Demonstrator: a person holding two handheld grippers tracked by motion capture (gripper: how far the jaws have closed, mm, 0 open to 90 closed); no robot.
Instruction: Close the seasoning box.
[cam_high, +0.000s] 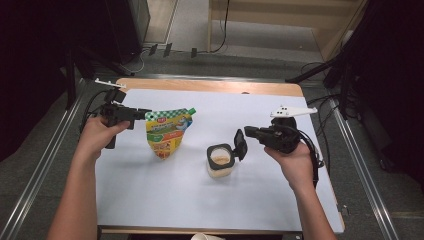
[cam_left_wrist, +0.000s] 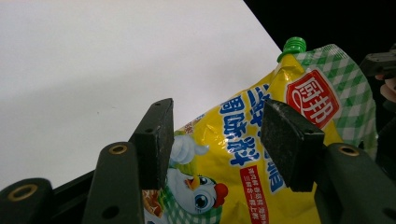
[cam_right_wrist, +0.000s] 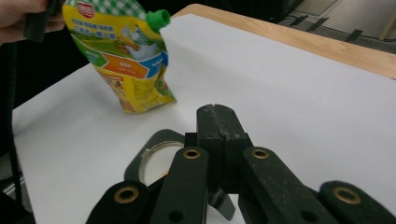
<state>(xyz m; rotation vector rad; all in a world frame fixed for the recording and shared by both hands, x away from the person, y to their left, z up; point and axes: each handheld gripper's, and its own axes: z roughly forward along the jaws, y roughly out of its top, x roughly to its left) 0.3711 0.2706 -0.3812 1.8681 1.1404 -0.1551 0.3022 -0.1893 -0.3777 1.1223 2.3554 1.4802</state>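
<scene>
A: High view — the left tongs meet the top corner of a standing pouch, while the right tongs are at the raised lid of a jar, on a white table.

B: Left gripper view — the left tongs stand wide, the pouch lying just ahead of and between the pads, not pinched. Its green cap sits beyond the right-hand pad.

A: And the other pair?

B: Right gripper view — the right tongs are closed tight, apparently nipping the lid's edge just beneath them. The pouch stands well ahead of them and to their left.

A: How will the pouch handle?

B: Soft and glossy, by the look of it. The film is likely to buckle and slide under the pads, and the filled belly would sag. The flat sealed top band, beside the cap, looks the firmest place to grip. A squeeze lower down risks forcing the contents up.

A: The jar?

B: Stiff and light, probably. It sits open directly below the right tongs, so a tug on the hinged lid could tip it.
</scene>
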